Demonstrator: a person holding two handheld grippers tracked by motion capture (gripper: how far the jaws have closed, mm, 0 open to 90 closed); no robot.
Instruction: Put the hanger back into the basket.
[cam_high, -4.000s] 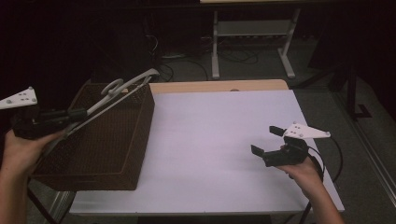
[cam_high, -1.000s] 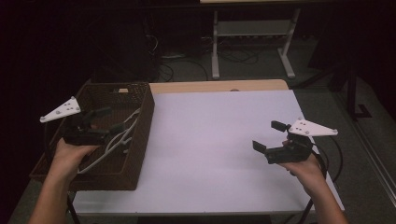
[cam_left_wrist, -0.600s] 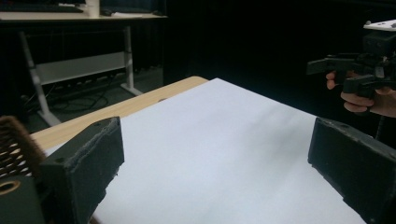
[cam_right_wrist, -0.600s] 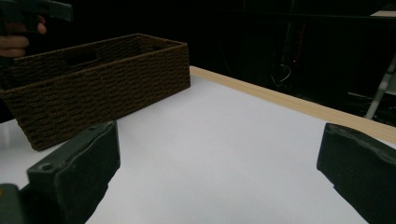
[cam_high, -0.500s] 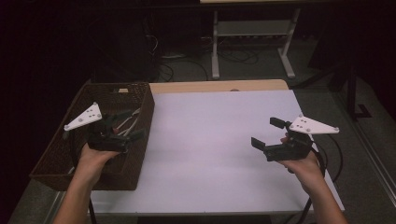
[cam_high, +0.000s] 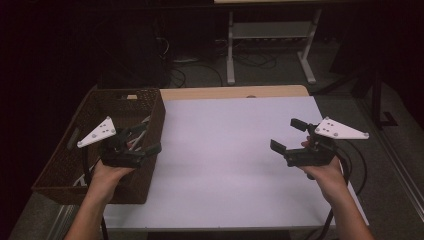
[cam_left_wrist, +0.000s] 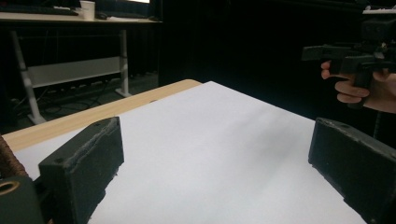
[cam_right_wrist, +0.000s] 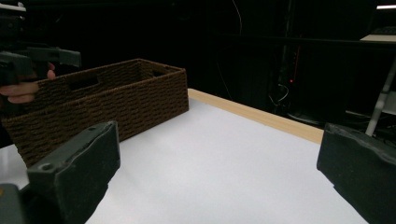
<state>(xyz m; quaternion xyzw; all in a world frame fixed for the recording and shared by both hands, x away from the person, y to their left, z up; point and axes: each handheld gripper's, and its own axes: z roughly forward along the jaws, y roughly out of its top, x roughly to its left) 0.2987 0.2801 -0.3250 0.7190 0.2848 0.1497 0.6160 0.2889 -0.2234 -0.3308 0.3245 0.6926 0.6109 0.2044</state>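
Fingers (cam_left_wrist: 81, 175) gaping wide and gripping nothing on both left gripper (cam_high: 141, 141) and right gripper (cam_high: 290, 135) — hovering over the wicker basket (cam_high: 57, 170), hangers (cam_high: 139, 134) lying inside — possibly snagging its rim if dipping carelessly.

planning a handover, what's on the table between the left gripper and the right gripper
Nothing: between the left gripper and right gripper lies bare white table, seen in the high view.

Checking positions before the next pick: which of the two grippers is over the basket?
The left gripper, its fingers above the right wall of the brown wicker basket. The right gripper hangs over the white table.
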